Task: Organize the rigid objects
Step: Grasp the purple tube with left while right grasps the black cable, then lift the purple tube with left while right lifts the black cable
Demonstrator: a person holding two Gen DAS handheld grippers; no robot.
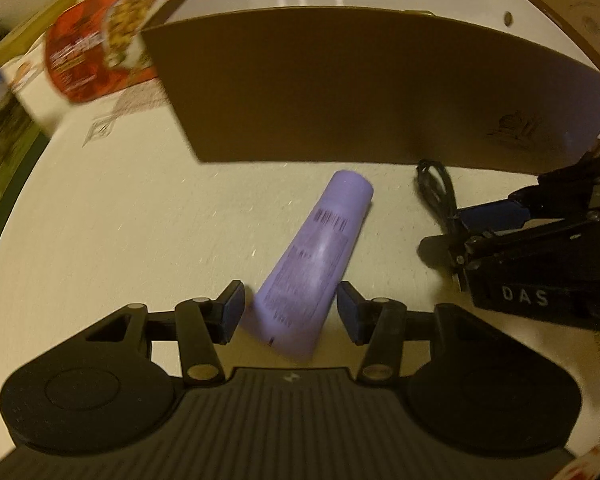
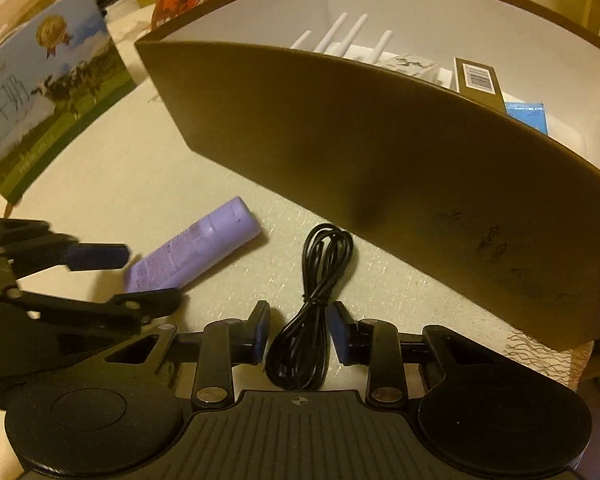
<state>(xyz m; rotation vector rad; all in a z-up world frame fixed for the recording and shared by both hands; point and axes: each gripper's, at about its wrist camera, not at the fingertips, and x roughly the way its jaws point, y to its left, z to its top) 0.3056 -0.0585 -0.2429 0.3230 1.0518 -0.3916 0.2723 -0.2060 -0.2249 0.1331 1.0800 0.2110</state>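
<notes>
A purple tube (image 1: 320, 240) lies on the pale table, its flat end between the fingers of my left gripper (image 1: 292, 312). A thin gap shows at the left pad, so this gripper is open around it. The right wrist view shows the same tube (image 2: 196, 252) and the left gripper (image 2: 132, 280) at the left edge. A coiled black cable (image 2: 312, 296) lies on the table between the pads of my right gripper (image 2: 300, 332). Those pads stand close on both sides without squeezing it. In the left wrist view the right gripper (image 1: 456, 232) straddles the cable (image 1: 436, 192).
A large brown box (image 2: 340, 160) with white inner walls stands just beyond both objects. It holds a white router with antennas (image 2: 352, 36) and small cartons (image 2: 478, 80). A milk carton case (image 2: 48, 92) stands at the left. A red food package (image 1: 96, 40) sits behind it.
</notes>
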